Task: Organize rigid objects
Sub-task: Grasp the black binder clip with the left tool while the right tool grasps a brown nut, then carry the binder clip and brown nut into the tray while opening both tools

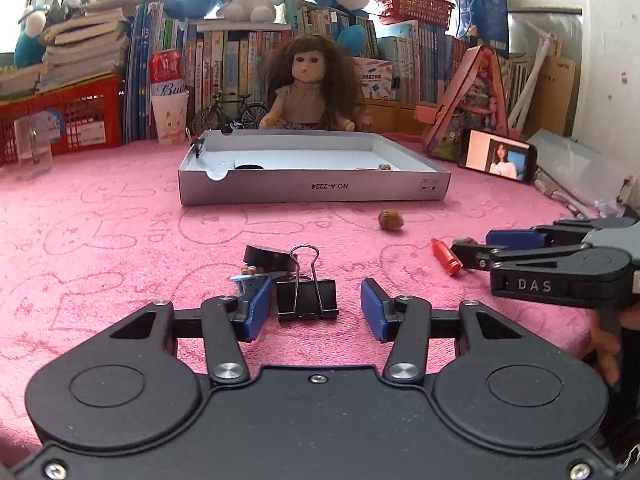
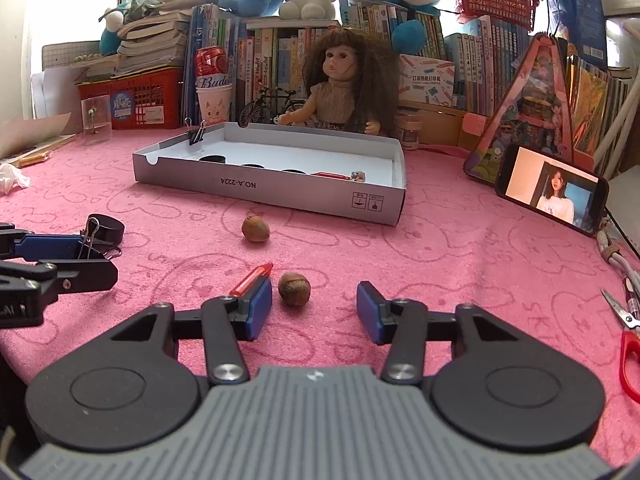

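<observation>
A black binder clip (image 1: 306, 298) stands on the pink cloth between the blue pads of my left gripper (image 1: 316, 308), close to the left pad and clear of the right one, so the jaws are open. Just beyond it lie a black round cap (image 1: 268, 258) and a small blue figure (image 1: 250, 274). My right gripper (image 2: 315, 308) is open around a brown nut (image 2: 294, 288), which sits near its left pad without being pressed. A red crayon (image 2: 252, 278) lies beside that pad. A second nut (image 2: 255, 229) lies farther out. The grey box (image 2: 272, 192) holds several small items.
A doll (image 1: 308, 84), a toy bicycle, a cup and rows of books stand behind the box. A phone (image 2: 552, 196) leans at the right. Red-handled scissors (image 2: 628, 332) and a cable lie at the right edge. Red baskets sit at the back left.
</observation>
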`<state>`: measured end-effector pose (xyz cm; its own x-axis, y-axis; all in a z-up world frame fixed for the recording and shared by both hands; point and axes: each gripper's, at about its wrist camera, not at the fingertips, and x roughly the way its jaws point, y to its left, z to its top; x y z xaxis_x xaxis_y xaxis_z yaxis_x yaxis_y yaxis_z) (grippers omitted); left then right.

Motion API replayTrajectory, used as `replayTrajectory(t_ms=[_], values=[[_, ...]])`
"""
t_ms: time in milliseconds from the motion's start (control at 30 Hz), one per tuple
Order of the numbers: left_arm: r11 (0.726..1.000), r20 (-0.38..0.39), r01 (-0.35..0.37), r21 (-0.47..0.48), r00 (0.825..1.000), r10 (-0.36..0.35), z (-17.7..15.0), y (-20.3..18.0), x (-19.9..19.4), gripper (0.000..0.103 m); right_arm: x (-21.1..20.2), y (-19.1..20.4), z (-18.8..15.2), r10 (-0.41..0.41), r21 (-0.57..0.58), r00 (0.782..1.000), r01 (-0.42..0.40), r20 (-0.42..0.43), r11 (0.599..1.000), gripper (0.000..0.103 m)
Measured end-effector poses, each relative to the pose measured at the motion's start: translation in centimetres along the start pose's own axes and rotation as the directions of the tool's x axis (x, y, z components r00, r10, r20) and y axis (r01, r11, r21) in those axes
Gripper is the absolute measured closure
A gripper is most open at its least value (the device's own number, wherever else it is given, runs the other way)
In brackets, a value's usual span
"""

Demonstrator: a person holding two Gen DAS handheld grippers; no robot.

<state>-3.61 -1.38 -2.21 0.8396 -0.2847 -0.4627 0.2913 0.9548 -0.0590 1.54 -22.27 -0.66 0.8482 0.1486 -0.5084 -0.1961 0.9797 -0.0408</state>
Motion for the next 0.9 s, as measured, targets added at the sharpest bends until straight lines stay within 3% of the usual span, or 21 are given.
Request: replayTrajectory(t_ms=[133, 233, 300, 400, 633, 900], values=[[0.999, 0.003, -0.028, 0.035, 1.000, 0.028, -0.1, -0.6, 0.3, 0.056, 0.0, 0.0, 0.0, -0.003, 0.015, 1.000, 0.003, -0.004, 1.000, 0.040], [0.999, -0.004, -0.037, 0.039, 0.999, 0.037, 0.0, -0.8, 0.4, 0.059, 0.0, 0.4, 0.0, 0.004, 0.003, 1.000, -0.004, 0.004, 1.000, 0.057], [0.999, -0.009, -0.048, 0.025, 0.999, 0.048, 0.2, -0.6, 0.5, 0.071, -0.1, 1.1, 0.1, 0.009, -0.024, 1.000, -0.009, 0.007, 1.000, 0.071], [0.999, -0.024, -0.042, 0.006, 0.999, 0.042, 0.6, -0.1, 0.6, 0.073, -0.1, 1.6, 0.3, 0.016, -0.042, 1.000, -0.016, 0.010, 0.999, 0.079], [1.000, -0.033, -0.030, -0.008, 0.999, 0.029, 1.2, 0.1, 0.2, 0.073, -0.5, 1.5, 1.0, 0.011, -0.026, 0.999, -0.010, 0.033, 1.000, 0.082], [1.000, 0.010, -0.011, -0.013, 1.000, 0.011, 2.9, 0.2, -0.5, 0.073, -0.8, 1.1, 1.9, -0.012, -0.015, 0.998, 0.013, 0.056, 1.000, 0.082]])
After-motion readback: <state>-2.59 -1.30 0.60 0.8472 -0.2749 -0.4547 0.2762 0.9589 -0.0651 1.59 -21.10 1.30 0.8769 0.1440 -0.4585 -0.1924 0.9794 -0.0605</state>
